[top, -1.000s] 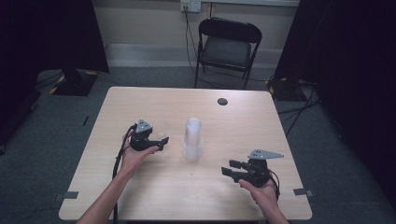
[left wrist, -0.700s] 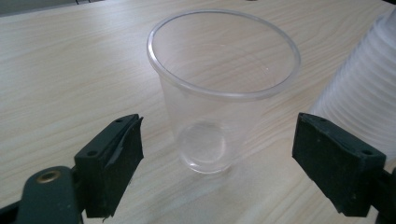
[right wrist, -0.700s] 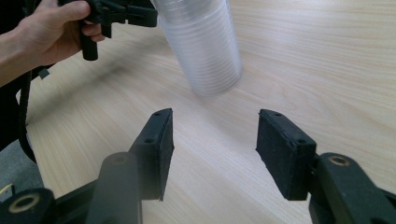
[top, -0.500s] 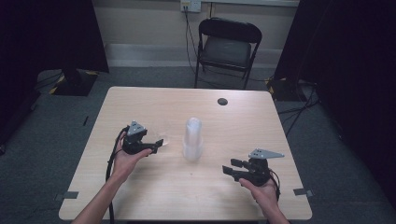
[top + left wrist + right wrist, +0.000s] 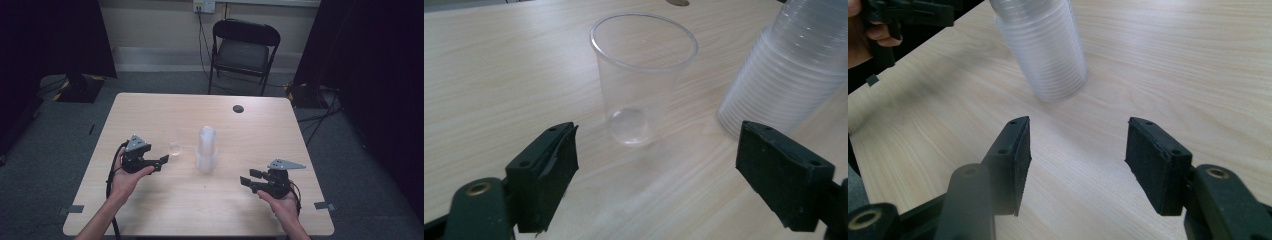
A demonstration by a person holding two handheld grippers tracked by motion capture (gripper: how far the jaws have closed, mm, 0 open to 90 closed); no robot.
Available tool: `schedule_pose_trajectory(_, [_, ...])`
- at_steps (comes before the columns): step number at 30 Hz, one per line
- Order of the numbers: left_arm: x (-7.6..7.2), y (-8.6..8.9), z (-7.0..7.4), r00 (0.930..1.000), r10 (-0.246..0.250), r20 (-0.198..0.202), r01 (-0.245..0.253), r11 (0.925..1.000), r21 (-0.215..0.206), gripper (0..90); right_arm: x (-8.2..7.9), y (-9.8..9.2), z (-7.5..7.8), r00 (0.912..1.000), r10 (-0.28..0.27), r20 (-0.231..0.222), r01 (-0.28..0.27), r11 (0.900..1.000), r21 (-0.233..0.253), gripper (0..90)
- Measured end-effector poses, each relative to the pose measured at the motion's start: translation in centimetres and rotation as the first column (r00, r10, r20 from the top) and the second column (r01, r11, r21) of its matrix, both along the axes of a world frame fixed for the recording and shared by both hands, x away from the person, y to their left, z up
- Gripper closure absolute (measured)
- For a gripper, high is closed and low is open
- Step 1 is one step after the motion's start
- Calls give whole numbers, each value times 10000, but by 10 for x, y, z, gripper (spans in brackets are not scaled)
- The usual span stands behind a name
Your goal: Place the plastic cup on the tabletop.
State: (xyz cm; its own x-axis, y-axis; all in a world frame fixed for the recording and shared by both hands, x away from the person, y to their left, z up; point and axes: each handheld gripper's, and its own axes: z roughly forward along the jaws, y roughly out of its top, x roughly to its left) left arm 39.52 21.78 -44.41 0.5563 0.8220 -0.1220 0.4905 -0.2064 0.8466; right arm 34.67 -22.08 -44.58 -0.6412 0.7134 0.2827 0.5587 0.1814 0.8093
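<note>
Cup (image 5: pixel 643 85) upright, mouth up

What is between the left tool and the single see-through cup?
Nothing visible. The left tool is open and points at the single clear cup, with bare table between them. The stack of cups stands off to one side, apart from the cup.

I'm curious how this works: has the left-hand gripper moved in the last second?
Yes. The left gripper has drawn back toward the person, away from the stack of cups, leaving a single clear cup standing.
</note>
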Motion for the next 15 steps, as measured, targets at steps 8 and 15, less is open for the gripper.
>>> schedule_pose_trajectory(8, [-24,1,4,10000,-20,7,20,10000,78,172,0,-4,0,9999,-141,36,141,9999,-30,433])
schedule_pose_trajectory(15, [-51,-8,1,9980,-216,-594,236,9992,328,159,0,-4,-1,9997,-239,112,241,9994,-231,422])
